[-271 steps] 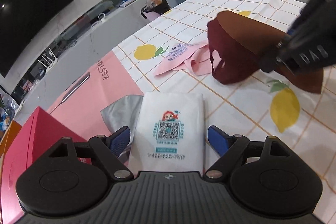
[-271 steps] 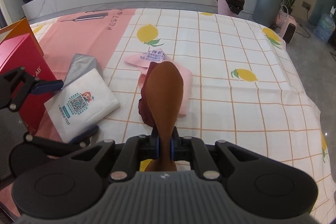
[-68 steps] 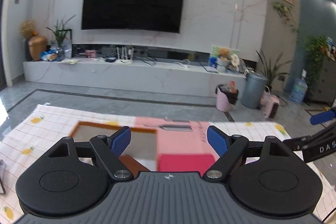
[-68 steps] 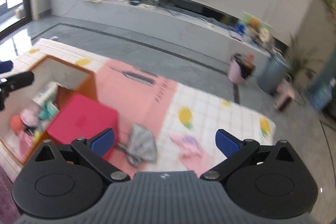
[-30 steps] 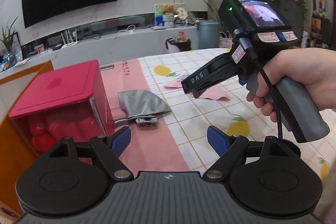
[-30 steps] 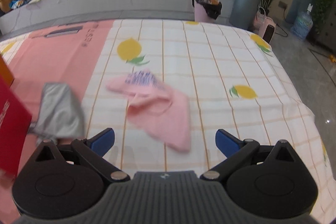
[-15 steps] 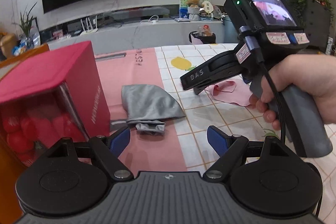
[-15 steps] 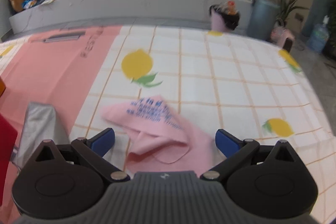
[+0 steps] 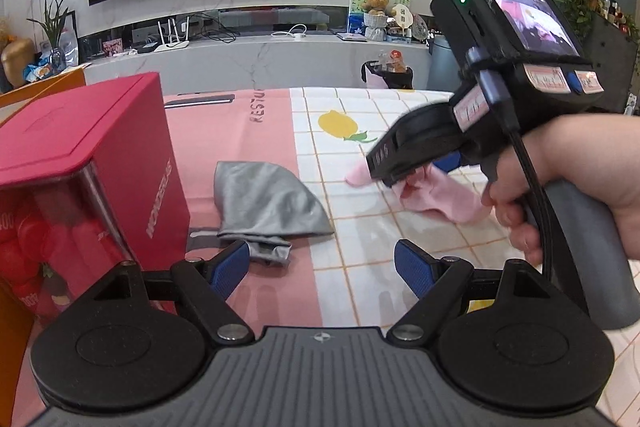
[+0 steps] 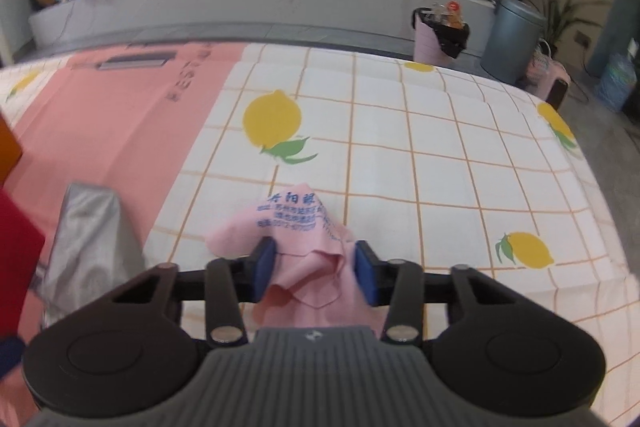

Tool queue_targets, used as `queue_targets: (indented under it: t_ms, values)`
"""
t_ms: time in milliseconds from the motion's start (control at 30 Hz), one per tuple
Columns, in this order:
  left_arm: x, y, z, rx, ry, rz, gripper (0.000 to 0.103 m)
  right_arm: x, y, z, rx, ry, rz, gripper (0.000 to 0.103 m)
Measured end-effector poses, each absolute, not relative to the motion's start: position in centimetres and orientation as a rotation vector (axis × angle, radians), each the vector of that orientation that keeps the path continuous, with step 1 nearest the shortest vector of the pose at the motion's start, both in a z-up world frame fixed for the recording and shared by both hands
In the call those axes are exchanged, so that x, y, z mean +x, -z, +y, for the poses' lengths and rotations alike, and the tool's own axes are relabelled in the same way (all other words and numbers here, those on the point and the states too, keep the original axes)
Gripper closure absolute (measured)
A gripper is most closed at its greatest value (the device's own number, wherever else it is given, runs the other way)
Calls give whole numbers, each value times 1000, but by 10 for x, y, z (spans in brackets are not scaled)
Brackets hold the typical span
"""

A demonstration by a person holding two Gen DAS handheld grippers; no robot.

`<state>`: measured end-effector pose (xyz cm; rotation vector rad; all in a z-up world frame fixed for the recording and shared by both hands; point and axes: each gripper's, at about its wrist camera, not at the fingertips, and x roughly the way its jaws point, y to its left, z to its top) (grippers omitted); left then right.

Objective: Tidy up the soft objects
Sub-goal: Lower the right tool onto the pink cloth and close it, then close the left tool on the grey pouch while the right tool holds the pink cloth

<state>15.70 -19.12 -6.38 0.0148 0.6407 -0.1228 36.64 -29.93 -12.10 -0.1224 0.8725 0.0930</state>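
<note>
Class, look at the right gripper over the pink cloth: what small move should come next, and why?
Probably finish closing. The right gripper has just been closing, and the pink cloth is bunched between its blue pads, but the jaws stand visibly apart, so the grip looks unfinished. Lifting now would likely leave the cloth on the tablecloth.

Right gripper [image 10: 315, 269] is pitched steeply down, blue fingers [image 10: 264, 267] set either side of the pink cloth [image 10: 308, 259]. Its jaws have just been closing; the cloth is bunched between the pads, but firm pressing on it can't be confirmed, and a gap is still seen on the right side. In the left wrist view the right gripper is seen from the side, gripped by a hand [image 9: 568, 183] wrapped round the grey handle, forefinger curled over the trigger, tips down at the cloth. Left gripper [image 9: 320, 265] is held lower-angled, jaws spread wide, nothing between the fingers [image 9: 230, 267].
</note>
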Motion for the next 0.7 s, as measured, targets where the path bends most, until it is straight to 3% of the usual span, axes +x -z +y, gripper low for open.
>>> queue_targets:
  t_ms: [167, 300, 433, 700]
  values:
    - [165, 55, -200, -1, 115, 630, 7, 344, 113, -295, -280, -155, 947, 68]
    - [172, 55, -206, -8, 77, 623, 6, 322, 111, -329, -83, -187, 1018, 70]
    - [176, 59, -212, 29, 114, 643, 3, 297, 108, -347, -53, -117, 1061, 76]
    - [143, 70, -223, 95, 210, 640, 3, 254, 107, -363, -66, -93, 1070, 76]
